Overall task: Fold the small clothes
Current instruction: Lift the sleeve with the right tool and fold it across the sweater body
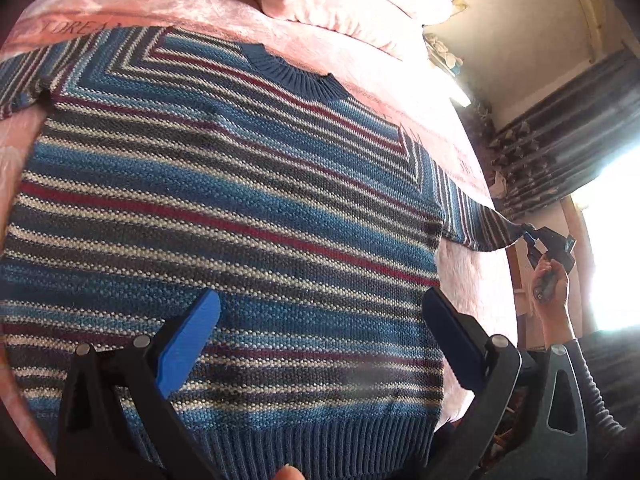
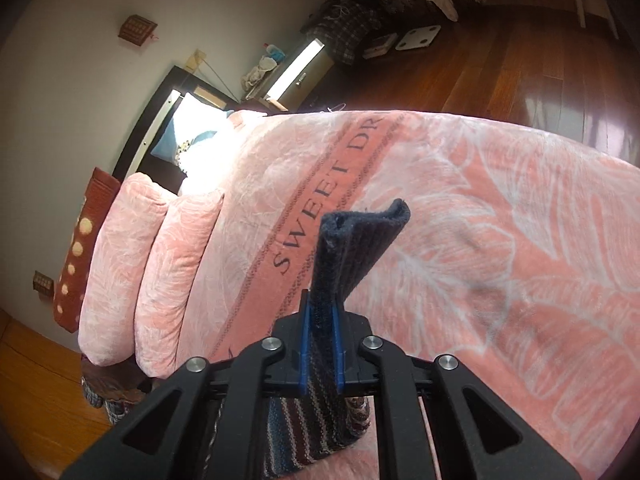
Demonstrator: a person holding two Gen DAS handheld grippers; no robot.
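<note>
A small striped knit sweater (image 1: 224,208) in blue, white, grey and red lies flat on a pink blanket (image 1: 320,28), neck toward the pillows. My left gripper (image 1: 320,316) hovers open over its lower half, blue pads wide apart with nothing between them. At the right of the left wrist view, my right gripper (image 1: 532,240) pulls the right sleeve (image 1: 476,220) outward. In the right wrist view my right gripper (image 2: 321,312) is shut on the dark ribbed sleeve cuff (image 2: 356,248), which sticks up past the pads.
Two pink pillows (image 2: 152,272) and a red dotted cushion (image 2: 76,256) sit at the head of the bed. A nightstand (image 2: 296,76) with small items stands by the wall. Dark wooden floor (image 2: 500,64) and curtains (image 1: 560,144) lie beyond the bed edge.
</note>
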